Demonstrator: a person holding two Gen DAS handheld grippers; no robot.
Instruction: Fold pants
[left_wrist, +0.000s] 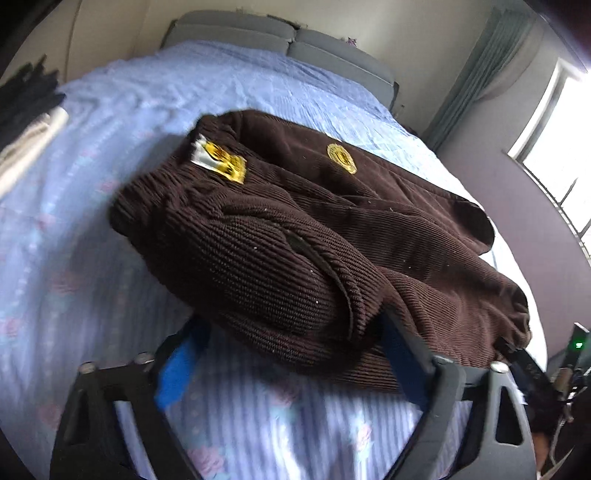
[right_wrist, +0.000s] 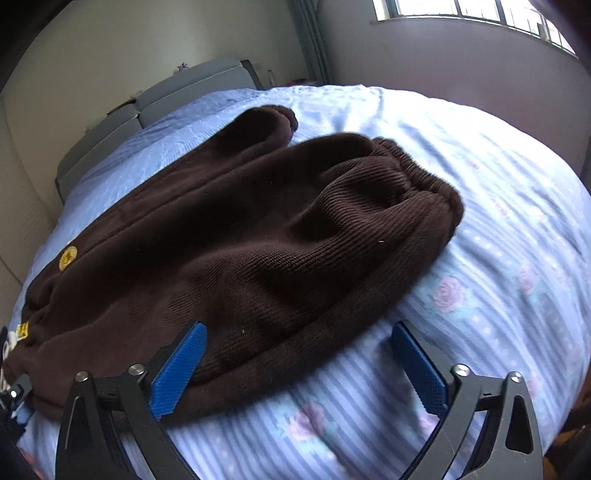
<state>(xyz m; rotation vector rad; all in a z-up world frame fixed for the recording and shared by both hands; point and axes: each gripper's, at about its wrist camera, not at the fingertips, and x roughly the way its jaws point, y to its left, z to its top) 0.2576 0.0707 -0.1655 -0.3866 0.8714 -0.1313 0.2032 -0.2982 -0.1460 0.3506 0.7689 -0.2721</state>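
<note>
Dark brown corduroy pants (left_wrist: 314, 229) lie folded in a thick bundle on the bed, with a yellow tag (left_wrist: 221, 162) and a round yellow badge (left_wrist: 341, 158) on top. My left gripper (left_wrist: 291, 354) is open, its blue pads on either side of the near fold, the right pad against the cloth. In the right wrist view the pants (right_wrist: 240, 240) lie with the elastic waistband (right_wrist: 417, 177) at the far right. My right gripper (right_wrist: 299, 362) is open at the near edge, its left pad over the cloth and its right pad over the sheet.
The bed has a light blue striped sheet with pink roses (right_wrist: 480, 258) and a grey headboard (left_wrist: 280, 37). Dark and cream clothes (left_wrist: 26, 118) lie at the far left of the bed. A window (left_wrist: 557, 147) and a curtain are on the right wall.
</note>
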